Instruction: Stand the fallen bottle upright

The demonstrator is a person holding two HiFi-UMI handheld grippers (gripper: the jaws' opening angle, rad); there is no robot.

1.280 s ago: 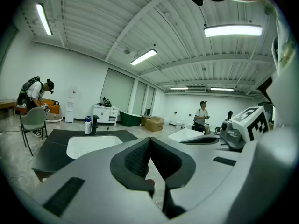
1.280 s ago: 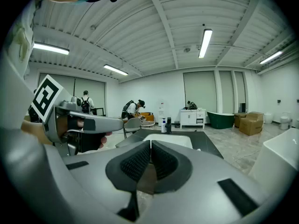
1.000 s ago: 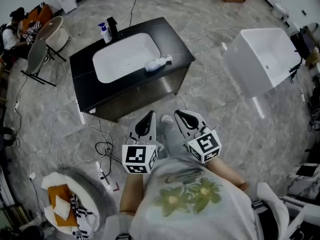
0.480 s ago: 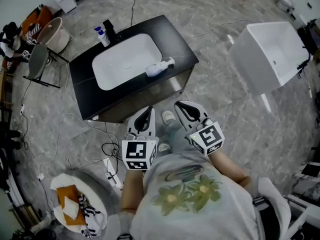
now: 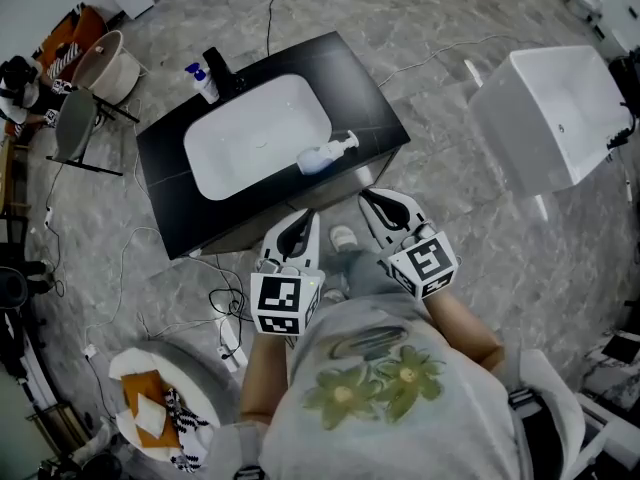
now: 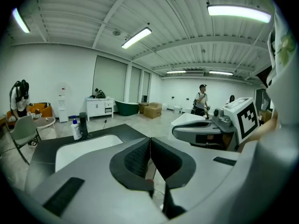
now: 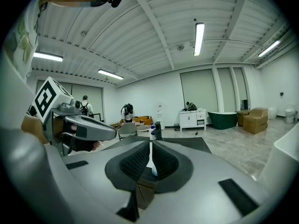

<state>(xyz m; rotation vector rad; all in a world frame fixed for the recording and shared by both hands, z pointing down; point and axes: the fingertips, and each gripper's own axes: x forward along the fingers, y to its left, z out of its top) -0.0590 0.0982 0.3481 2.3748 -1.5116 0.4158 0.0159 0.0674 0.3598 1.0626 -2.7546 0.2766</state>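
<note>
Black and glossy, the surface carries a white sink; at its far left corner a small blue-topped bottle stands upright beside a dark tap, neither of them part of the job. The fallen bottle lies on its side at the sink's near right rim, partly on the dark edge; its long axis runs roughly left to right in the head view, rising slightly, with the pump nozzle pointing right towards the surface's near right corner and the rounded base towards the basin. Nothing of the task is done, I judge: the bottle is untouched, and the reach, the grip and the tipping upright all remain. The left hand-held gripper has its jaws pressed together on nothing, short of the surface's near edge; the right hand-held gripper, just beside it, has its jaws all but together and is likewise empty, aimed towards the bottle yet apart from it; a white tub stands well off to the right.
</note>
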